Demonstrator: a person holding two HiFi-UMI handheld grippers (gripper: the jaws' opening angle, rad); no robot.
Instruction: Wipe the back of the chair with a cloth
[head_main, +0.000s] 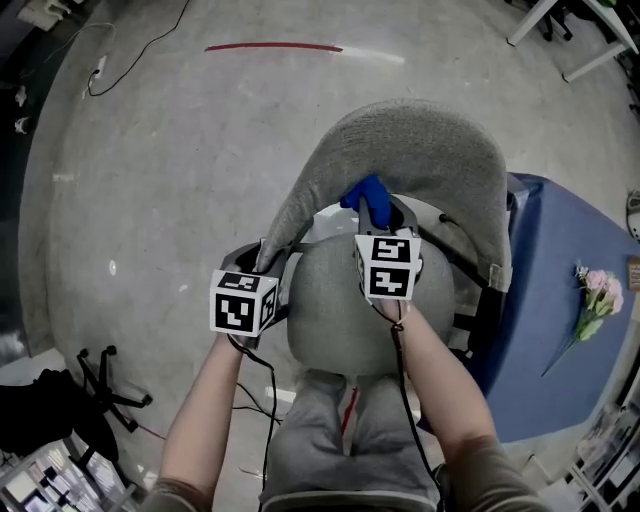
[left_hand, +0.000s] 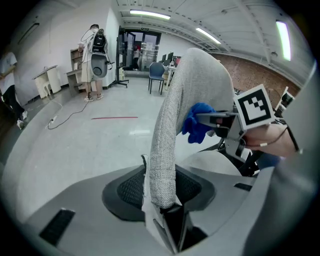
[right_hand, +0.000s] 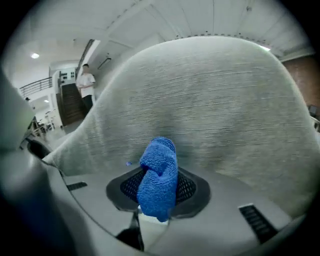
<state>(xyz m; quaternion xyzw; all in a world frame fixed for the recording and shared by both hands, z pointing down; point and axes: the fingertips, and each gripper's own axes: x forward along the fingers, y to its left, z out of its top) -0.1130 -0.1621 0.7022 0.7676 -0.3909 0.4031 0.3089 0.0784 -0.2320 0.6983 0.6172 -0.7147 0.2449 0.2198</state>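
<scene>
Head view: where is the cloth?

The blue cloth (head_main: 365, 193) is bunched in the right gripper (head_main: 383, 212), low on the inner face of the chair back (head_main: 420, 150), just above the grey seat (head_main: 350, 310).

Is it touching the fabric?

It looks pressed to it in the right gripper view, but the wide lens makes that hard to be sure of. The jaws there are clamped on the cloth, and its wad sticks out past them towards the backrest.

And the left gripper (head_main: 268, 262)?

It is at the left edge of the chair back. The left gripper view shows the grey woven edge standing upright between the jaws, which are closed onto it and part-way apart because of its thickness.

Anything else around?

A blue table (head_main: 545, 330) stands just right of the chair with pink flowers (head_main: 598, 290) lying on it. A red line (head_main: 272, 46) marks the floor (head_main: 150, 200) well beyond the chair.
</scene>
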